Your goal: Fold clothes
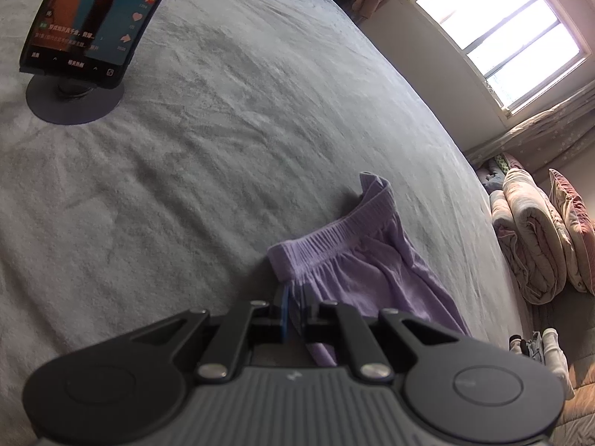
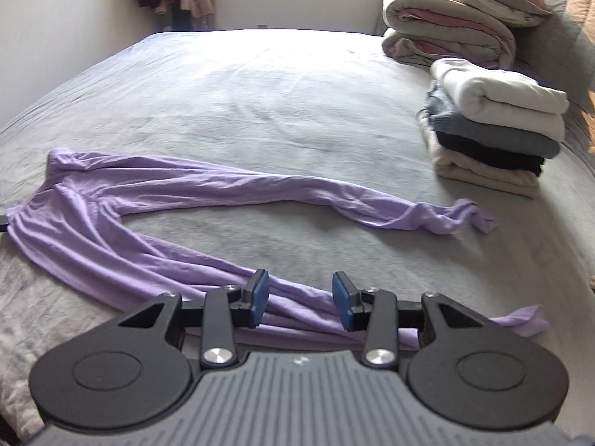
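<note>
The left gripper pinches the waistband of purple trousers on a grey bed; the right gripper hovers part-open above one leg.

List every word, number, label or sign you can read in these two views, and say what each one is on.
Phone screen: lines of white caption text and small counts beside the star, heart and share icons, all too small and blurred to read.
Left gripper body: a small pale mark, no legible letters.
Right gripper body: the same small mark, unreadable.
Purple pants and folded stack: no text visible.
</note>
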`<state>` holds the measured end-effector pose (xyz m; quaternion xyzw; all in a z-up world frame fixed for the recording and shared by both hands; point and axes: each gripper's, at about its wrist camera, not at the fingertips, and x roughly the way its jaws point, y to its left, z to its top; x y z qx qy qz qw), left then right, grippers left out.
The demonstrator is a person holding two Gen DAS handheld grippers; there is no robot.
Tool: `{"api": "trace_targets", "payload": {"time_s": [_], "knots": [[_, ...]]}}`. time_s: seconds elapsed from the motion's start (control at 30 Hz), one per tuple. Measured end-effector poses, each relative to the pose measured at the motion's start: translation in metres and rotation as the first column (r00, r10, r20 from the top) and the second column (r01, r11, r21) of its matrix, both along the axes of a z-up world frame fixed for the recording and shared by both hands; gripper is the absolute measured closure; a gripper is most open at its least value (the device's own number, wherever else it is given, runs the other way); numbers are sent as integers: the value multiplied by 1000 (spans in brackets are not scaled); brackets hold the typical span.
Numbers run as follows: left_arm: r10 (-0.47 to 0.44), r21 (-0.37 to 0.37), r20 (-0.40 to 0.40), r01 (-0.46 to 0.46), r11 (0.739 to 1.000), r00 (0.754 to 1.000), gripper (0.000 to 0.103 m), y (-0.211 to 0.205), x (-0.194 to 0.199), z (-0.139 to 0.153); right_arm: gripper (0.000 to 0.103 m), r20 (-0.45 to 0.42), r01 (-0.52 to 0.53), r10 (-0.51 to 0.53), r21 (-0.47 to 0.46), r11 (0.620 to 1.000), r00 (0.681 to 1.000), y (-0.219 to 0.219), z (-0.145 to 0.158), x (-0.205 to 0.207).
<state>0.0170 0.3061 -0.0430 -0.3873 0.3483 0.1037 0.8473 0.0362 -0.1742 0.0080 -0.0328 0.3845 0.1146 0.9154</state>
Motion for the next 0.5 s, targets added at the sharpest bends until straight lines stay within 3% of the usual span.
{"api": "trace_targets", "payload": {"time_s": [0.27, 0.5], "knots": [[14, -7, 0, -14, 1000, 1000, 99, 1, -1, -1, 61, -54, -225, 226, 24, 974, 973, 74, -14, -9], [26, -21, -5, -26, 999, 1000, 99, 4, -1, -4, 61, -83, -347, 347, 15, 938, 934, 117, -27, -12]]}}
